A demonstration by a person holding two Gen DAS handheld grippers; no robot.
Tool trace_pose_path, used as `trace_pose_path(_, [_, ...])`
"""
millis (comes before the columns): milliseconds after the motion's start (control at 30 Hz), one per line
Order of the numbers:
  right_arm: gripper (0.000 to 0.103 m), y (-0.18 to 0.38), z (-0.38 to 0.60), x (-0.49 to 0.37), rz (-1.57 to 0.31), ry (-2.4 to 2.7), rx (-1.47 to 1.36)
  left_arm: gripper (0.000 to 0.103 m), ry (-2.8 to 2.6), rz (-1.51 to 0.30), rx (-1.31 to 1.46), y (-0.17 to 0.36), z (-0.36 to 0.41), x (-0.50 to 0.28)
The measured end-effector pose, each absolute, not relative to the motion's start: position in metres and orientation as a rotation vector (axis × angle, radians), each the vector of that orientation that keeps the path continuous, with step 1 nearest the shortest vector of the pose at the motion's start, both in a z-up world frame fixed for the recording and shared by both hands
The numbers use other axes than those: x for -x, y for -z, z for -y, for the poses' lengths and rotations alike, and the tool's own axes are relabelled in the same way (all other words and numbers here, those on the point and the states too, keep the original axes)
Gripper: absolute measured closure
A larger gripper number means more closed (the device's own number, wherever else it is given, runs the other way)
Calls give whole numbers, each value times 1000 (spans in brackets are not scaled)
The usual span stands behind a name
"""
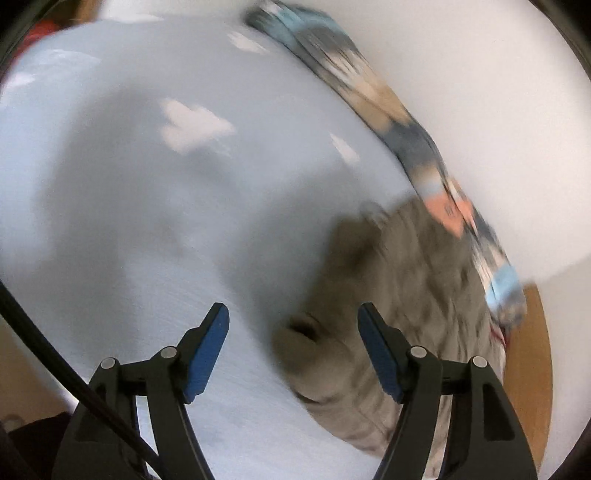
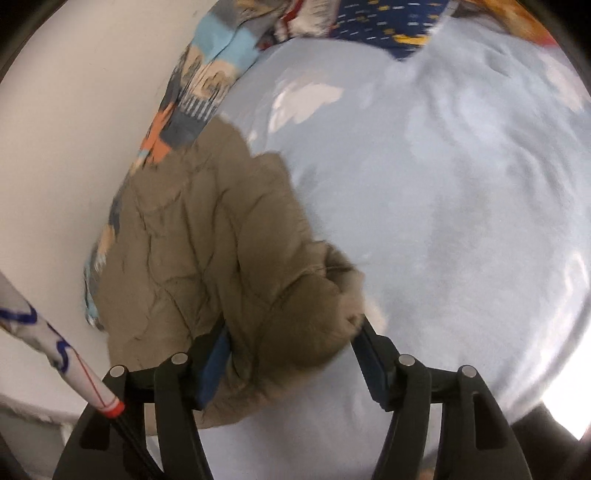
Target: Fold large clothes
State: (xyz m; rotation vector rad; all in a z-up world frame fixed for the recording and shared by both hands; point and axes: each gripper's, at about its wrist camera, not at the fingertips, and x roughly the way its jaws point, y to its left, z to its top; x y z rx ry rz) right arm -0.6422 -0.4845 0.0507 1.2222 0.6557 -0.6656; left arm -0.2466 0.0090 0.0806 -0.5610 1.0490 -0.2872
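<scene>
While the pale blue bed [image 2: 461,206] is taking up most of both views, its sheet is lying fairly smooth and bare across the middle, with white patches scattered over it. A white wall [image 1: 480,92] is running along one edge of the bed, and a patterned blanket [image 2: 199,92] in blue, grey and orange is bunching along that same edge. A dark blue spotted cloth [image 2: 391,26] is sitting at the far corner in the right wrist view.

The olive quilted jacket [image 2: 207,236], the task's large garment, is lying on the bed against the wall-side edge, touching the patterned blanket. It is looking compact and doubled over, with a furry trim showing at one end, so I judge that at least one fold is already made. Whether further folds are needed is hard to tell, since motion blur is softening the left wrist view and the jacket's full outline is not showing.

The right gripper [image 2: 295,362] is standing with its jaws spread, one on either side of the jacket's near corner; the fabric is bulging between them, but the pads are not pressing on it. The left gripper [image 1: 293,354] is also standing with jaws spread, hanging over bare sheet just beside the jacket's edge and gripping nothing. Tidying the bundle and possibly one more fold appear to be what remains.
</scene>
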Motion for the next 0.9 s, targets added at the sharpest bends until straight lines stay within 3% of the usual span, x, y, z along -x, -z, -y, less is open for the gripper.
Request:
trace_pose_path(167, [34,-82,473,670,-564,886,-1062,32,309,-887,298,-117,32,271])
trace_pose_path(367, [34,-135,421,589,-526,761,-542,32,495,-726,-110,-128,139,317])
trace_pose_path(533, [36,-112,400,515,-617,631,-416,32,532,-739,-284,-97,196,328])
trace_pose_path(667, [36,-71,404,488,-781,598,-421,15,497,-801,-284,-79,203,312])
trace_pose_path(900, [34,-47,419,480,-849,585,-488,15,476,-759,-300,-79,208,317])
